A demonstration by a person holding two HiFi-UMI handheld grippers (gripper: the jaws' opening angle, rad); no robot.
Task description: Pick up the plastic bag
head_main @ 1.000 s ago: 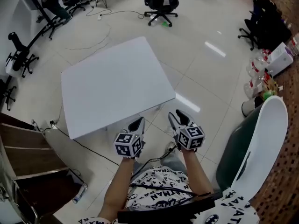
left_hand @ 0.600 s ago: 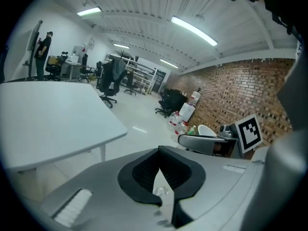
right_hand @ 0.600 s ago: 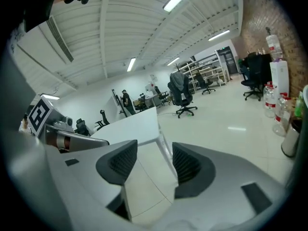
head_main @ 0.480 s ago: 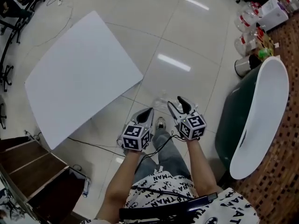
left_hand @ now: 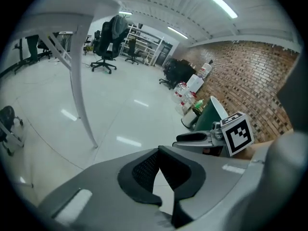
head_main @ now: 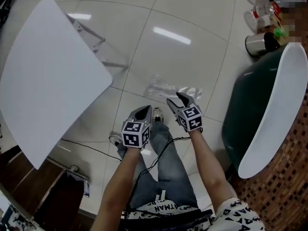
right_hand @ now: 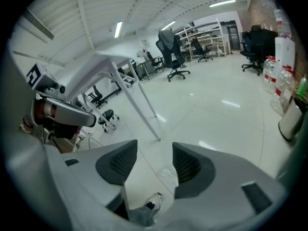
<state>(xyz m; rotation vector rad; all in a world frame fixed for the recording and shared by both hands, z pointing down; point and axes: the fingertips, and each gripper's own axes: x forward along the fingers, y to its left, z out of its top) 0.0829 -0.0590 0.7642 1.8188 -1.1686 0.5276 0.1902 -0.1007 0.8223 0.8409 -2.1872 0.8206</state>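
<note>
A crumpled clear plastic bag lies on the glossy white floor tiles, just beyond both grippers in the head view. My right gripper points down at the bag's near edge, a little short of it. Its jaws have just opened wider and are open with only floor, a pale bit of the bag and a shoe showing between them. My left gripper hangs to the left and slightly nearer, over a shoe. Its pads meet at the tips with nothing between them.
A white table on slanted legs fills the left. A dark green chair with a white rim stands at the right, with a bin and water bottles behind it. A black cable runs across the floor by the person's legs.
Both grippers have dropped toward the floor and tilted downward. The head view has swung down, and the plastic bag has come into sight just ahead of the right gripper.
</note>
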